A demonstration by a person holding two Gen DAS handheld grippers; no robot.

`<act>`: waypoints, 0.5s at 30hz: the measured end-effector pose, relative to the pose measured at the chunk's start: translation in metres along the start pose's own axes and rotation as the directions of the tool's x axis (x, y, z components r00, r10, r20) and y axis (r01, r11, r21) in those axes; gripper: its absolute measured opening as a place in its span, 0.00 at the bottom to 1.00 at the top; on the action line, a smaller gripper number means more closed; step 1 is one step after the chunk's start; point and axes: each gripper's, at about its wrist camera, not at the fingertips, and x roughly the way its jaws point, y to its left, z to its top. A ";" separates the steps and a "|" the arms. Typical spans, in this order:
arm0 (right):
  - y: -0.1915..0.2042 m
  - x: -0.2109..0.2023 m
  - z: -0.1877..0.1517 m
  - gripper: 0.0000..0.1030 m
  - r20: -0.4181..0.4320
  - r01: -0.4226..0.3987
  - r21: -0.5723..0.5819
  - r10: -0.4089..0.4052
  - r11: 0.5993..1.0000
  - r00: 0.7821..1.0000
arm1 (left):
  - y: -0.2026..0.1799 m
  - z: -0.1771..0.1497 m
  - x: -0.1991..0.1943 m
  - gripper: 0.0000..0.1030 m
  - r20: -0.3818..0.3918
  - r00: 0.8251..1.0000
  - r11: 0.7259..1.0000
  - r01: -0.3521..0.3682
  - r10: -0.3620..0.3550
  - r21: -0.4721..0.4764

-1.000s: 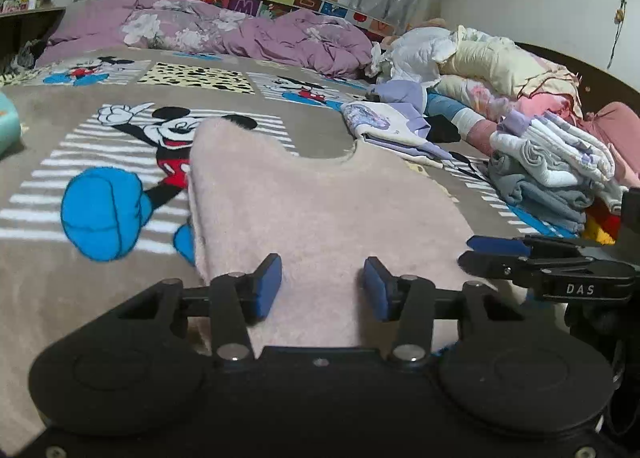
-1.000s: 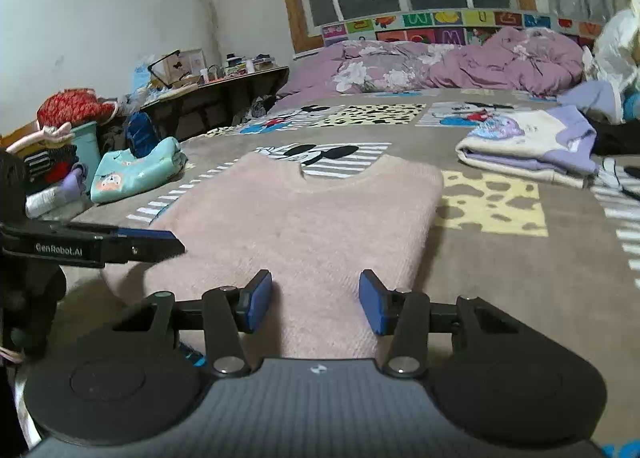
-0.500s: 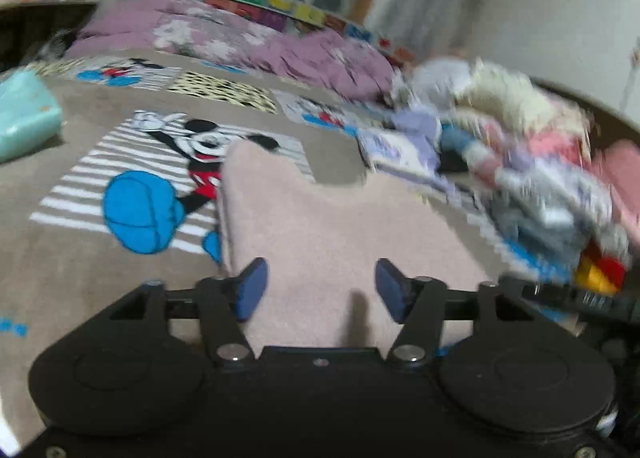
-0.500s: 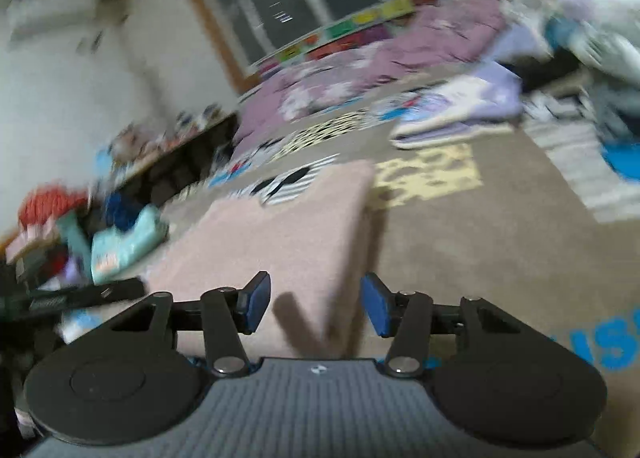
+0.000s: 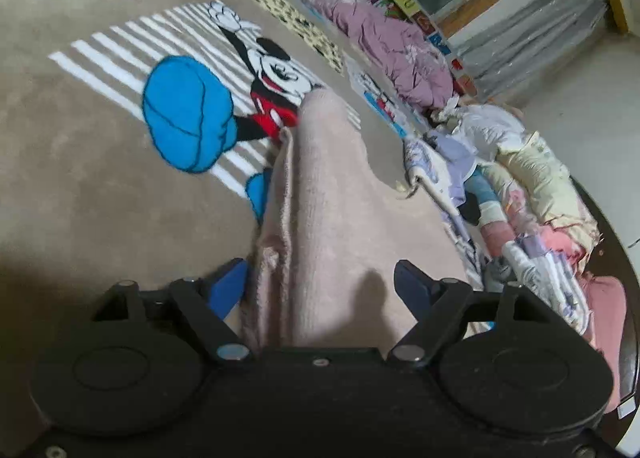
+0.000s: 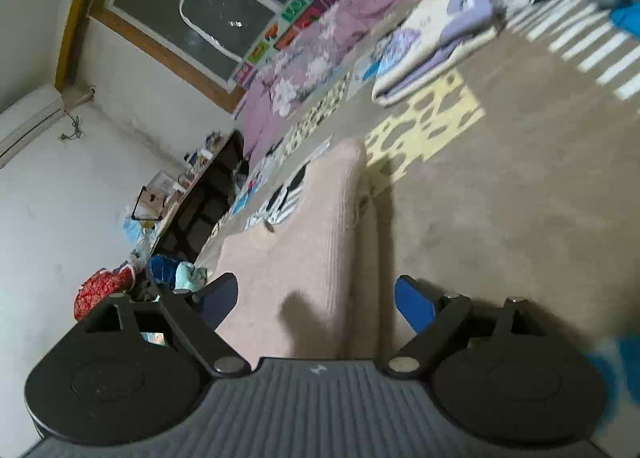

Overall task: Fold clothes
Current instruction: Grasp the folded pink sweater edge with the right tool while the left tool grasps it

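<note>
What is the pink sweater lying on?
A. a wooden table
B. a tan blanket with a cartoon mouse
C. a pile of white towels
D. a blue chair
B: the pink sweater lies on the tan blanket, right beside its cartoon mouse picture.

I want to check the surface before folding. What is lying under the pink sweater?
The pink sweater lies on a brown cartoon-mouse blanket. White stripes and a blue patch of its print run under the sweater's edge. What else the sweater covers cannot be seen.
</note>
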 end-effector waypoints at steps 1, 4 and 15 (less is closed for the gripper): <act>0.001 0.007 0.003 0.82 -0.019 0.013 -0.011 -0.014 1.000 1.000 | -0.001 0.003 0.005 0.78 -0.007 1.000 1.000 0.003 -0.003 0.006; 0.007 0.024 0.010 0.80 -0.062 0.054 -0.068 -0.058 0.996 0.996 | -0.004 0.012 0.019 0.78 -0.029 1.000 1.000 0.013 -0.012 0.023; 0.017 0.054 0.020 0.78 -0.143 0.018 -0.175 -0.044 0.984 0.989 | -0.006 0.021 0.036 0.73 -0.085 0.995 0.999 0.045 -0.044 0.012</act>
